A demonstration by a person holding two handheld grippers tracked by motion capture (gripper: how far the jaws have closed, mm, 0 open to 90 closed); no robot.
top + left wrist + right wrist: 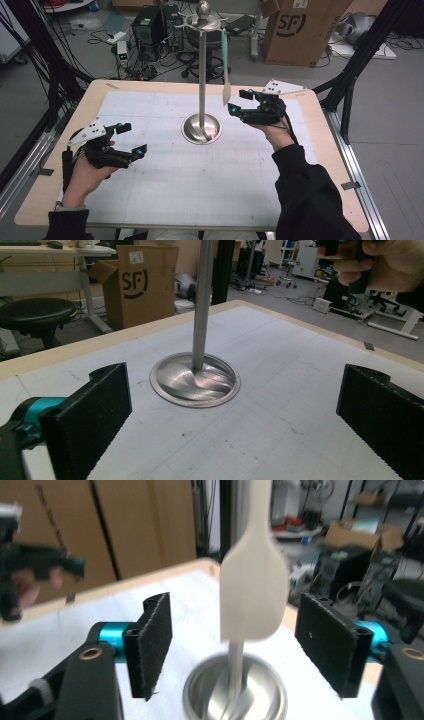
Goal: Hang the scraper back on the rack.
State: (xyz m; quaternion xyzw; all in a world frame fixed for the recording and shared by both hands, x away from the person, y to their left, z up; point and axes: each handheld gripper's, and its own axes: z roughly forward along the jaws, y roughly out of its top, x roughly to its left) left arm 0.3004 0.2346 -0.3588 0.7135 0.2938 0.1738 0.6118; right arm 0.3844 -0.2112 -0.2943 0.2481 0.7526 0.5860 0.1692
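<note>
Above, high view: spatula (pixel 226 75) hanging blade-down from the utensil stand (pixel 202 129), long axis vertical, just left of the right gripper (pixel 240 102); left gripper (pixel 131 140) well apart, jaws wide, empty.

Left gripper view: stand base (pixel 195 380) ahead between spread jaws.

Right gripper view: spatula blade (pixel 255 590) between the parted pads (pixel 152 645), untouched, slightly nearer the left one.
</note>
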